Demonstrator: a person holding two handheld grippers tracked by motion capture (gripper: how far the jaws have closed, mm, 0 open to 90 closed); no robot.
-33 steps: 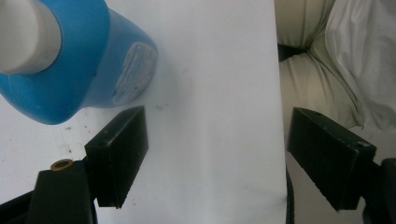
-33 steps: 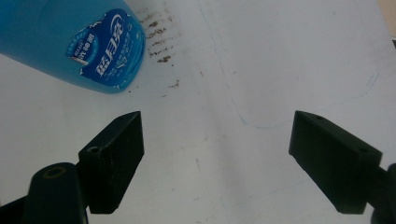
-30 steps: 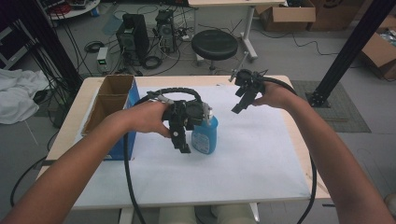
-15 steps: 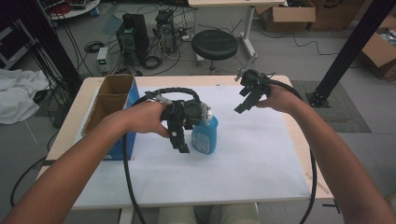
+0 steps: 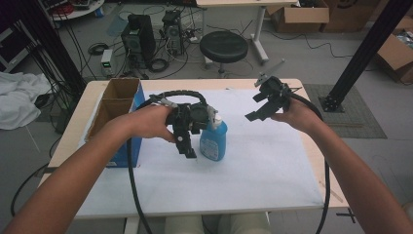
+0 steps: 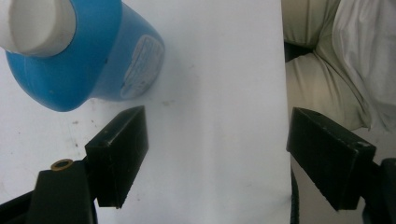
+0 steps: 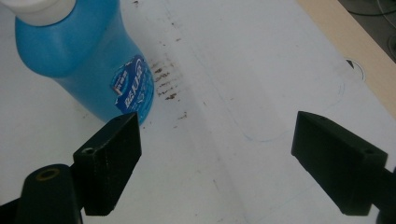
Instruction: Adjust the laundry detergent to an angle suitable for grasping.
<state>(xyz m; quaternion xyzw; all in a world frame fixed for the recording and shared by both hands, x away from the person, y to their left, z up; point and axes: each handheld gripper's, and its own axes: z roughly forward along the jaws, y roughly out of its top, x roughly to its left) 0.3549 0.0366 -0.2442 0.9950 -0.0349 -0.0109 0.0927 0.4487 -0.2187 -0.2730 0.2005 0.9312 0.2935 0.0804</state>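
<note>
A blue plastic bottle (image 5: 213, 142) with a white cap stands upright on the white sheet near the table's middle. My left gripper (image 5: 188, 147) hangs just left of it, jaws pointing down and open, with nothing between them. In the left gripper view the bottle (image 6: 88, 60) lies beyond the left jaw, outside the open gripper (image 6: 217, 135). My right gripper (image 5: 258, 106) is held in the air over the table's far right, apart from the bottle. Its view shows the bottle (image 7: 91, 60) past its left jaw, and the gripper (image 7: 215, 135) is open and empty.
An open cardboard box (image 5: 117, 114) with a blue side stands at the table's left edge. The white sheet (image 5: 253, 165) covers most of the tabletop and has brown specks near the bottle. A black stool (image 5: 224, 46) and computer gear stand beyond the far edge.
My right gripper has drifted slightly right and toward the near side. The left gripper and the bottle have stayed put.
</note>
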